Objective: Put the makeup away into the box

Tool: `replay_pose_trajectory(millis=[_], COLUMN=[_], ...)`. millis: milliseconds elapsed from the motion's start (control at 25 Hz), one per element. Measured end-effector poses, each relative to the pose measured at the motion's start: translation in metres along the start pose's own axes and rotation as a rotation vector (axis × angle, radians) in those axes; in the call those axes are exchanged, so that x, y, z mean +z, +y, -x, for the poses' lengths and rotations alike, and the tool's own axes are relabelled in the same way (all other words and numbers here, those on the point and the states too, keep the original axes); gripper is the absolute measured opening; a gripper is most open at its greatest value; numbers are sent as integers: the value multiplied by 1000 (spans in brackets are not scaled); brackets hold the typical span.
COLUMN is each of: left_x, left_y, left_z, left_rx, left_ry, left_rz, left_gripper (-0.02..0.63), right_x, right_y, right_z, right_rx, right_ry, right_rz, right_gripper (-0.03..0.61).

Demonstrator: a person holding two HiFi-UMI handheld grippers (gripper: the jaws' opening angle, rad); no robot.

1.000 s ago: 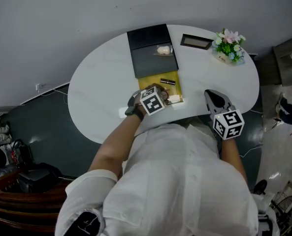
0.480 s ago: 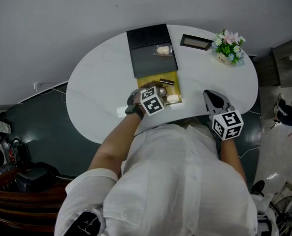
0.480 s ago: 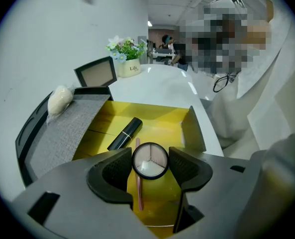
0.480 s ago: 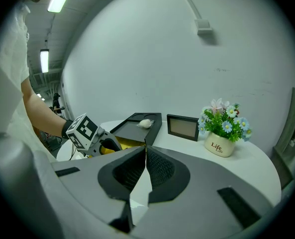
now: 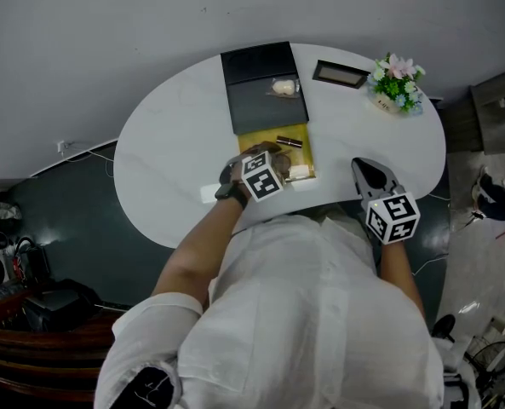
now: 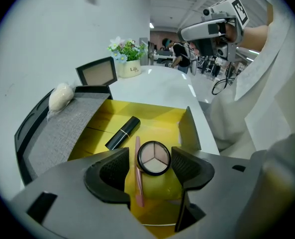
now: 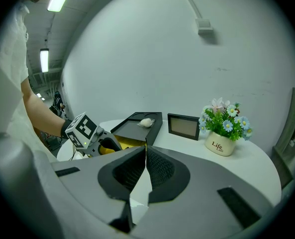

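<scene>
Bright yellow inside the box (image 6: 157, 118), lower centre of the left gripper view. Charcoal grey with a fine woven texture on its lid (image 6: 62, 128) at left, edged in black. Black lipstick (image 6: 122, 132) with a thin gold band. Black-rimmed compact (image 6: 153, 158) split into three pale pink and beige wedges. Pale pink stick (image 6: 138, 176) beside it. Cream-white puff (image 6: 60, 96), upper left. Black frame (image 6: 97, 72) around a beige pane. White pot (image 6: 130, 68) with dark lettering, under pink, white and blue flowers (image 6: 125, 48) with green leaves. White table (image 5: 167, 152) at the centre of the head view. Dark green floor (image 5: 65, 220) at left. White shirt (image 5: 320, 313) below. Grey left gripper (image 6: 149, 168) and grey right gripper (image 7: 145, 171), black ribbed pads (image 6: 110, 169), white cubes (image 5: 261, 178) patterned with black squares.
</scene>
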State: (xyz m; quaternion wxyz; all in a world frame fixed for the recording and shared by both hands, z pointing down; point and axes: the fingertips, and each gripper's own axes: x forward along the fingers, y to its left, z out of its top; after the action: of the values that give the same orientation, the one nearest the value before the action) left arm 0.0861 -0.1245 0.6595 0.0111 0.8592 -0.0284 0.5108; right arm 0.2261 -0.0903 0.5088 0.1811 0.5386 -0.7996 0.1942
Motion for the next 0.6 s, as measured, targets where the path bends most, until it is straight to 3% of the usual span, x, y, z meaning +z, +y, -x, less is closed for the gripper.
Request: replay_pose_trajectory(millis=[360,520,600], left_x=[8,20,23], left_y=[2,16,27], left_z=[16,42,58], left_rx=[16,70,111], left_ry=[-58,-170,-224], left_rz=[31,127,185], left_gripper=[270,264,225], right_x=[6,7,11], right_y=[6,9,10], right_z=[-5,-8,-11], right_rx=[10,16,20], right_ry=[-10,-17,-24], right_rz=[8,7,9], right_gripper=[14,14,14])
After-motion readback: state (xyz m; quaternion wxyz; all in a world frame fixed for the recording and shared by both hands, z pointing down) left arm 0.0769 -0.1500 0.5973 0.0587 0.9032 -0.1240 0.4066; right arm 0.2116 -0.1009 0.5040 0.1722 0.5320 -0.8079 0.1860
